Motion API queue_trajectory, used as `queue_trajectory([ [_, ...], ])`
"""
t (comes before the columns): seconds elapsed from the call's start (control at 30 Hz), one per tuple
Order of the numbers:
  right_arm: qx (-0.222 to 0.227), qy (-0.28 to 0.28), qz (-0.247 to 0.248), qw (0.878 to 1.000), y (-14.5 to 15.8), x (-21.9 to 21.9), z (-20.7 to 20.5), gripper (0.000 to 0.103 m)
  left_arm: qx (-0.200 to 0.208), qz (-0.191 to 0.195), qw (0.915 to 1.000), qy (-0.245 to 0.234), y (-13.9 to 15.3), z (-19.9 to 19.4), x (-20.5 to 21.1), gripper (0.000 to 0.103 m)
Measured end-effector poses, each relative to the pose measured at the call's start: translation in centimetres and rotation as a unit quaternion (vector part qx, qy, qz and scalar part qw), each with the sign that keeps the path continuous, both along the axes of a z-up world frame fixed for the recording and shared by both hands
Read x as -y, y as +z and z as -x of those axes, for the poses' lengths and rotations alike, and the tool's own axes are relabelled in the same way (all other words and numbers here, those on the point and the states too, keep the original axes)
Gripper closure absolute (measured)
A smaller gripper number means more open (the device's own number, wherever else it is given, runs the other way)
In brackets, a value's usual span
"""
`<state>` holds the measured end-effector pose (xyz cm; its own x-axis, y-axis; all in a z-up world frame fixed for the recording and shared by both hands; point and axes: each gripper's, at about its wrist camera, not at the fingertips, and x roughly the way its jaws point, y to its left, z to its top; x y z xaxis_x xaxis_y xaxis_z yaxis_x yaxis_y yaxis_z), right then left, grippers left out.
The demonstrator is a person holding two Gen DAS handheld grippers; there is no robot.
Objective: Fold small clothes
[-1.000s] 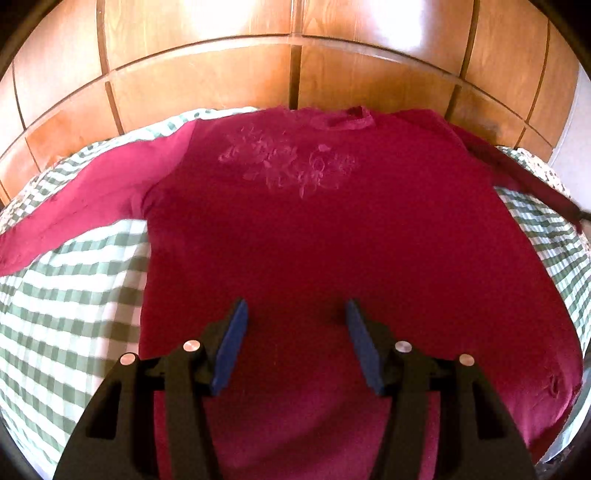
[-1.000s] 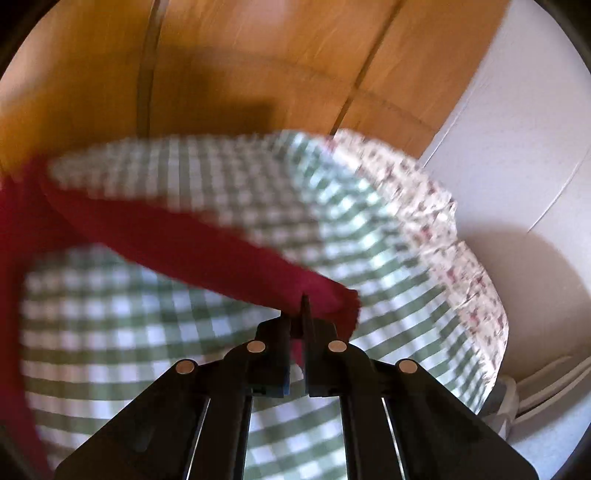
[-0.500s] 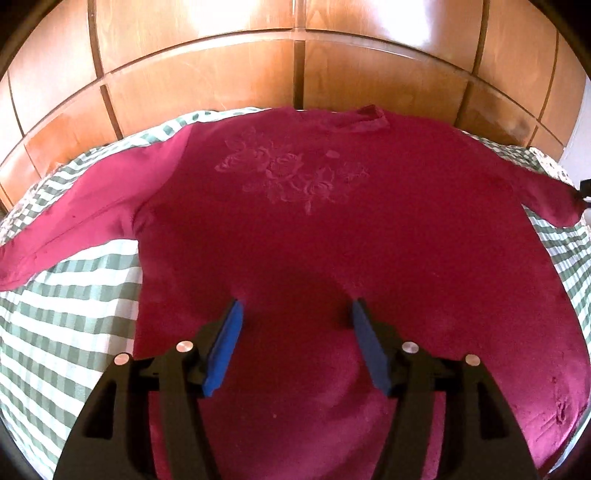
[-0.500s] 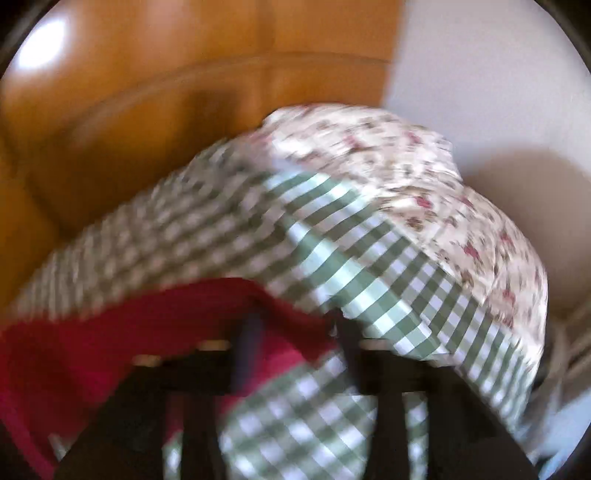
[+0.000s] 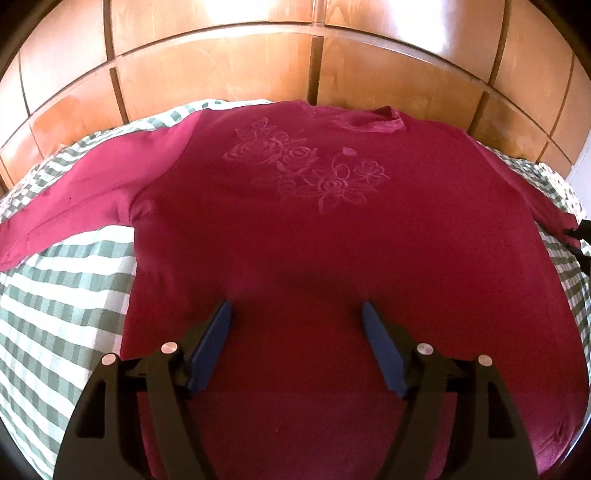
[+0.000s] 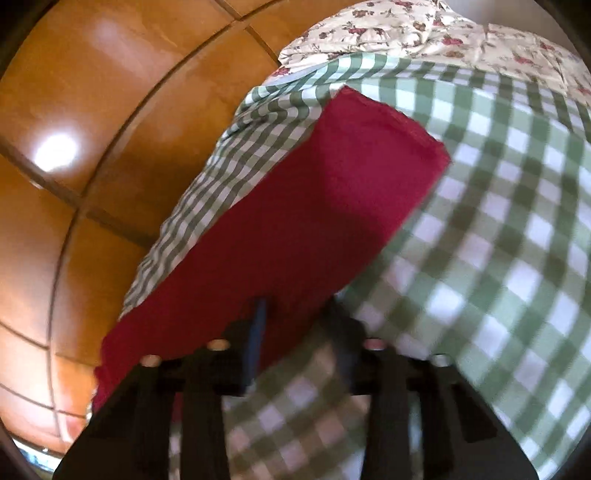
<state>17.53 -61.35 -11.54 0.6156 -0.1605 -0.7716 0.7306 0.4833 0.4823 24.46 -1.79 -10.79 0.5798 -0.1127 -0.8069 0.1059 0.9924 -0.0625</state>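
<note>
Since a second ago the right sleeve has gone from lifted and pinched in closed jaws to lying flat on the checked bedcover, and the right gripper (image 6: 295, 314) has rolled and dropped lower over it. A crimson long-sleeved top (image 5: 332, 240) lies spread face up on the green-and-white gingham bedcover (image 5: 62, 295), its neckline (image 5: 373, 123) pointing away from the left gripper (image 5: 297, 314) toward the wooden panelled wardrobe (image 5: 221, 74), hem nearest the jaws, so its long axis runs straight ahead of that gripper; the rose print (image 5: 306, 170) sits ahead, below the collar. The left sleeve (image 5: 74, 199) stretches out to that gripper's left. The left gripper's blue pads (image 5: 216, 339) stand wide apart and are opening further, hovering tilted down over the lower body of the top, gripping nothing. In the right wrist view the right sleeve (image 6: 314, 221) runs diagonally away from the jaws, cuff end far and to the right, near a floral quilt (image 6: 424, 33). The right gripper's jaws are apart but closing, blurred, angled down, with the sleeve's near edge between them; whether the pads touch the cloth cannot be told.
</note>
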Motion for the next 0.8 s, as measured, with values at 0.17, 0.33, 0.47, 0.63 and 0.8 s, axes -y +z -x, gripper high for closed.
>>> queue_trajectory([
  [0.17, -0.054, -0.032, 0.08, 0.995, 2.8, 0.3, -0.1, 0.098, -0.001, 0.01, 1.0, 0.001, 0.1, 0.2, -0.3, 0.03],
  [0.33, -0.107, -0.008, 0.113, 0.988, 3.3, 0.0, -1.6, 0.098, 0.0, 0.018, 0.9998, -0.003, 0.3, 0.4, -0.6, 0.03],
  [0.47, -0.065, 0.041, 0.177, 0.981, 8.0, -3.9, -4.0, 0.098, 0.001, 0.048, 0.9988, 0.007, 1.3, 1.2, -2.3, 0.03],
  [0.63, 0.006, 0.166, 0.236, 0.957, 13.4, -13.6, -9.1, 0.098, -0.001, 0.067, 0.9973, 0.028, 1.8, 2.5, -4.3, 0.03],
  [0.8, 0.038, 0.318, 0.285, 0.904, 14.8, -26.9, -13.5, 0.098, -0.012, 0.067, 0.9966, 0.046, 2.4, 4.2, -5.8, 0.03],
])
